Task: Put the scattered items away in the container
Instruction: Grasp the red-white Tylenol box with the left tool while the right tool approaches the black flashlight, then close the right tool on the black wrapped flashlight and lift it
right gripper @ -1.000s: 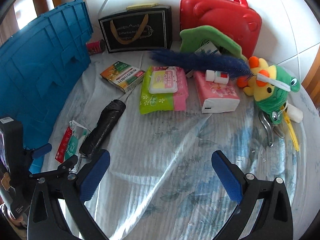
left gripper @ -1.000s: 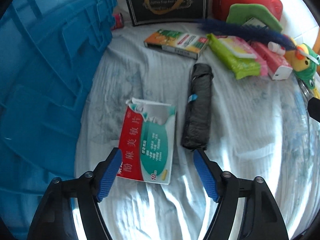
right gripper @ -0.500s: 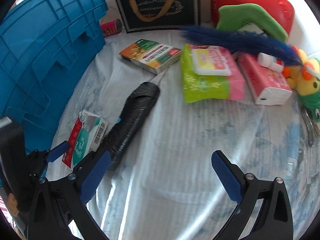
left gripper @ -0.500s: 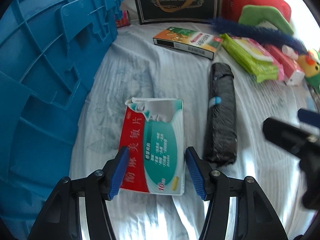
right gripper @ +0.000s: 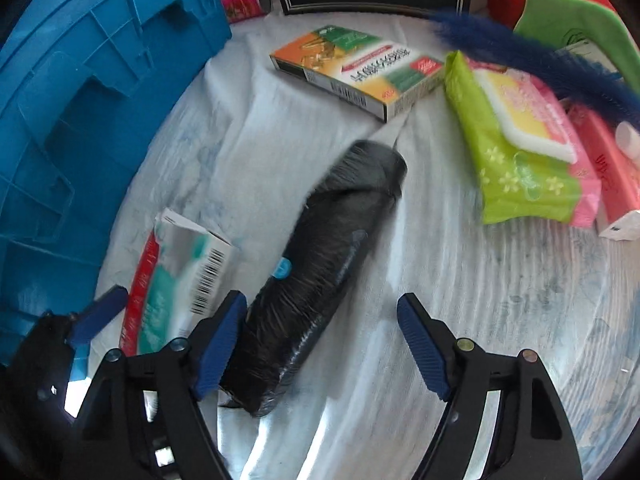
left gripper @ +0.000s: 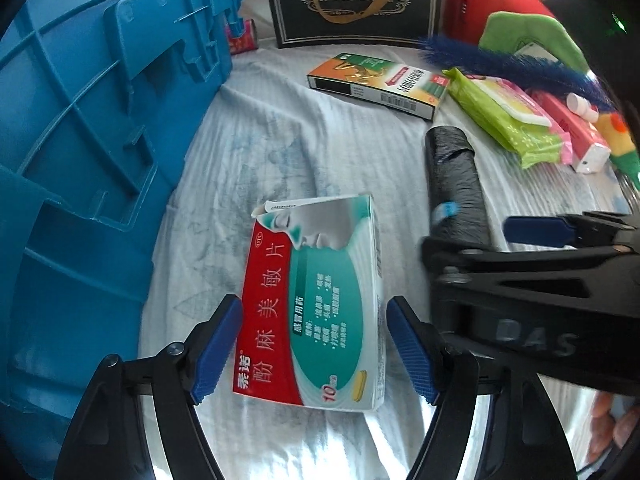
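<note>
Left gripper (left gripper: 314,354) has closed in around the red-and-green medicine box (left gripper: 316,304), not quite clamped, while the open right gripper (right gripper: 320,346) now straddles the black bag roll (right gripper: 320,280), so both grabs look imminent.

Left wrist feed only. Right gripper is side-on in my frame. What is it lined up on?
Observer: The black roll. The right gripper is open, with the roll's near end between its fingers.
Operator: Centred?
Observer: No. The roll hugs the gripper's left pad; bare cloth shows between it and the other pad.
Operator: Anything on the medicine box side facing away from me?
Observer: A barcode on the medicine box side panel that faces the roll.
</note>
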Tool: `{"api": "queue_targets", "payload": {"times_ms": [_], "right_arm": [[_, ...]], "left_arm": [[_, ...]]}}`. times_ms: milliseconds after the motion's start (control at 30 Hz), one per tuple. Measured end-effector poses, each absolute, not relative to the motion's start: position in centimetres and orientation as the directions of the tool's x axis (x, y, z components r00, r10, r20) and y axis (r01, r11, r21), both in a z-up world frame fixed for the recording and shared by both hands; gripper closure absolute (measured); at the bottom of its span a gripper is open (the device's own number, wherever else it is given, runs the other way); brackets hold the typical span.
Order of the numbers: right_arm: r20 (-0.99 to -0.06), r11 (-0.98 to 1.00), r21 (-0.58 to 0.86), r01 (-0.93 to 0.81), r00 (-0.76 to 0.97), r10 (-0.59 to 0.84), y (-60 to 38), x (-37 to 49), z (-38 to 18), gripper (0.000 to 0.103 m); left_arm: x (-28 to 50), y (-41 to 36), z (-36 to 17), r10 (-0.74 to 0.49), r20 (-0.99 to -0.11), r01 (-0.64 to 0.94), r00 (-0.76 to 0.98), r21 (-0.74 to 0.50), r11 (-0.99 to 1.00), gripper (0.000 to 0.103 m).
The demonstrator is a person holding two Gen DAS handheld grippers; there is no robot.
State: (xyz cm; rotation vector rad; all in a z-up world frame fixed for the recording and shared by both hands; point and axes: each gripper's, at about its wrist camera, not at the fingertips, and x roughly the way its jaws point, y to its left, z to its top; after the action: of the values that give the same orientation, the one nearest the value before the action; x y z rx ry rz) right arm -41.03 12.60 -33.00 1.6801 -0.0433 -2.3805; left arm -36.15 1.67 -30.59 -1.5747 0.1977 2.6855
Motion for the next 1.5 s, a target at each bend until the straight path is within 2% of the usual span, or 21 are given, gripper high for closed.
{"api": "queue_targets", "payload": {"times_ms": [100,200,267,367,467,567,633,667,700,733,800,867,1067,1300,1500], "right_arm": [[-0.935,-0.984,0.105,0.146,-0.323,-0.148,14.3,-40.7,-33.0,0.034],[-0.94,-0.993,0.071,0.095,-0.325,-0.099,16.9,-40.0,-33.1,0.044],[-0.941,-0.995,0.065,0.073,-0.326,-0.085,18.2,-39.6,-33.1,0.047],[-0.94,-0.995,0.072,0.074,-0.329,-0.093,18.9,-39.2,-33.0,0.047],[-0.924,-0.993,0.083,0.088,-0.366,-0.11,18.9,-38.9,-32.3,0.047],[-0.908,-0.991,0.085,0.108,-0.401,-0.121,18.6,-39.3,-31.7,0.037],[-0.911,-0.987,0.09,0.135,-0.388,-0.136,18.1,-39.8,-32.1,0.037],[-0.915,-0.985,0.089,0.15,-0.378,-0.14,17.8,-40.0,-32.3,0.038],[-0.919,-0.983,0.079,0.165,-0.37,-0.136,17.3,-40.0,-32.6,0.043],[-0.92,-0.983,0.064,0.174,-0.371,-0.126,16.9,-39.9,-32.7,0.056],[-0.921,-0.981,0.04,0.188,-0.373,-0.11,16.2,-39.6,-32.7,0.061],[-0.921,-0.981,0.063,0.181,-0.367,-0.127,16.8,-39.4,-32.7,0.063],[-0.926,-0.984,0.084,0.155,-0.353,-0.135,18.9,-35.1,-32.6,0.065],[-0.939,-0.986,0.109,0.128,-0.313,-0.145,21.9,-29.3,-32.4,0.065],[-0.907,-0.982,0.134,0.13,-0.382,-0.175,22.6,-28.7,-29.7,0.064]], "left_arm": [[-36.1,2.1,-30.3,-0.037,-0.864,-0.086,-0.502,0.092,-0.992,0.046],[-35.9,3.1,-29.7,-0.011,-0.857,-0.109,-0.516,0.078,-0.991,0.055],[-36.0,3.7,-29.5,-0.002,-0.856,-0.122,-0.517,0.076,-0.99,0.056],[-36.4,4.1,-29.5,-0.013,-0.863,-0.122,-0.504,0.086,-0.989,0.054],[-36.9,3.5,-30.0,-0.046,-0.881,-0.089,-0.47,0.1,-0.991,0.041],[-37.0,2.8,-30.6,-0.06,-0.891,-0.056,-0.45,0.095,-0.994,0.036],[-37.0,3.0,-30.7,-0.082,-0.886,-0.05,-0.457,0.117,-0.992,0.043],[-36.9,3.0,-30.6,-0.082,-0.885,-0.05,-0.458,0.118,-0.992,0.052],[-36.9,3.1,-30.6,-0.083,-0.884,-0.049,-0.46,0.119,-0.992,0.063],[-36.8,3.0,-30.6,-0.068,-0.889,-0.051,-0.454,0.102,-0.993,0.083],[-36.5,3.0,-30.6,-0.035,-0.898,-0.055,-0.439,0.065,-0.996,0.084],[-35.8,3.4,-30.4,-0.067,-0.886,-0.059,-0.459,0.106,-0.993,0.084],[-32.8,3.8,-28.0,-0.081,-0.847,-0.049,-0.525,0.125,-0.991,0.084],[-31.7,4.8,-27.2,-0.062,-0.848,-0.053,-0.527,0.106,-0.993,0.084],[-30.8,5.6,-26.5,-0.046,-0.848,-0.057,-0.528,0.089,-0.994,0.084]]}}
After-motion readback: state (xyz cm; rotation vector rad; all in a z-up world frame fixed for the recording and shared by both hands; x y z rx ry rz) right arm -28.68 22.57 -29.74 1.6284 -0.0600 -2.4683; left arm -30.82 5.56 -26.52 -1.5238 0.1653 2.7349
